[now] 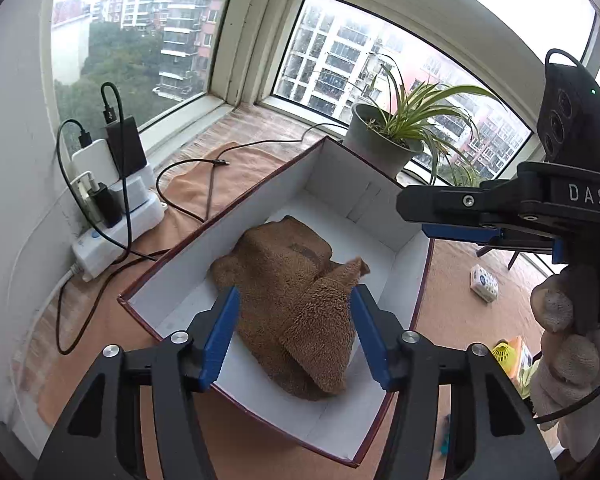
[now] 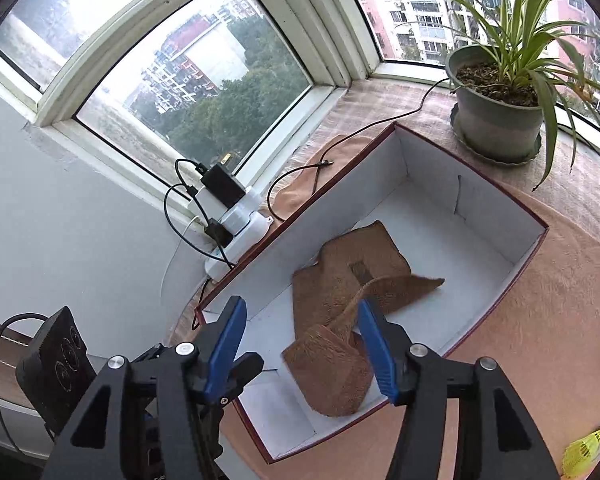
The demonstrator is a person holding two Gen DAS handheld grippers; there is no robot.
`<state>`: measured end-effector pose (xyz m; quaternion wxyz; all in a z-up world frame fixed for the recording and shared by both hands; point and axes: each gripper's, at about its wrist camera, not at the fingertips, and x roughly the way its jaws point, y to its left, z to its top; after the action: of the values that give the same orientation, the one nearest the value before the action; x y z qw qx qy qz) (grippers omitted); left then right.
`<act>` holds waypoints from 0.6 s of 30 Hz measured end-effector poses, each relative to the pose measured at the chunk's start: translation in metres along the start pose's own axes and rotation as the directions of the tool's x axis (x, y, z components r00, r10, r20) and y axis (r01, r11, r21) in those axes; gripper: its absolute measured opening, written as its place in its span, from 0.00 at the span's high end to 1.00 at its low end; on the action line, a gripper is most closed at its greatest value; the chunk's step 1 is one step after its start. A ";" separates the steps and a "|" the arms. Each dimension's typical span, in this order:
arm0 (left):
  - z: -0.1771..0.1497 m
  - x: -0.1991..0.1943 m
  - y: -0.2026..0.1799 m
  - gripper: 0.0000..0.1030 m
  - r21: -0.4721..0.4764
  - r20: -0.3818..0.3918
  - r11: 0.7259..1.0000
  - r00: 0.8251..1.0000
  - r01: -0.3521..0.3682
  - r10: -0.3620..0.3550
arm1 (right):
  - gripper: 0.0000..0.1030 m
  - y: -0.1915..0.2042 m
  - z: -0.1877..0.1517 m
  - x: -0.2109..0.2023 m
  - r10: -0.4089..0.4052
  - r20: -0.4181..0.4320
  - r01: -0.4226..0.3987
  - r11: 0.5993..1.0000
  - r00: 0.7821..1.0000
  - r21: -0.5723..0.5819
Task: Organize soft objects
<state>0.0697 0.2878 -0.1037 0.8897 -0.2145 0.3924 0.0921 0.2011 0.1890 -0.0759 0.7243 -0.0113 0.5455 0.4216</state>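
The brown fleece cloth (image 1: 288,312) lies crumpled inside the white-lined box (image 1: 404,264), directly ahead of and between the left gripper's (image 1: 292,332) jaws, which stand wide apart and hold nothing. The right gripper (image 2: 300,344) hovers over the same box with its jaws also apart and empty, the cloth (image 2: 352,312) just beyond them. Both seem poised to flatten or fold the raised flap so it sits neatly. The potted spider plant (image 2: 500,96) stands beyond the box on the tabletop (image 2: 520,320).
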 end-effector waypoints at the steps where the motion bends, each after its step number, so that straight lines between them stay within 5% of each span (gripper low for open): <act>1: 0.000 0.001 0.003 0.45 -0.001 -0.001 1.000 1.000 0.001 -0.001 | 0.46 -0.002 0.000 -0.002 -0.008 0.005 0.008 1.000 1.000 0.002; 18: -0.018 -0.013 -0.021 0.45 0.014 -0.011 0.997 0.997 0.080 -0.079 | 0.46 -0.043 -0.065 -0.067 -0.110 0.188 0.109 0.994 0.976 0.013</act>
<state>0.0562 0.2616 -0.0984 0.8921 -0.2242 0.3887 0.0528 0.1739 0.0908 -0.0673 0.7947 -0.0007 0.4737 0.3795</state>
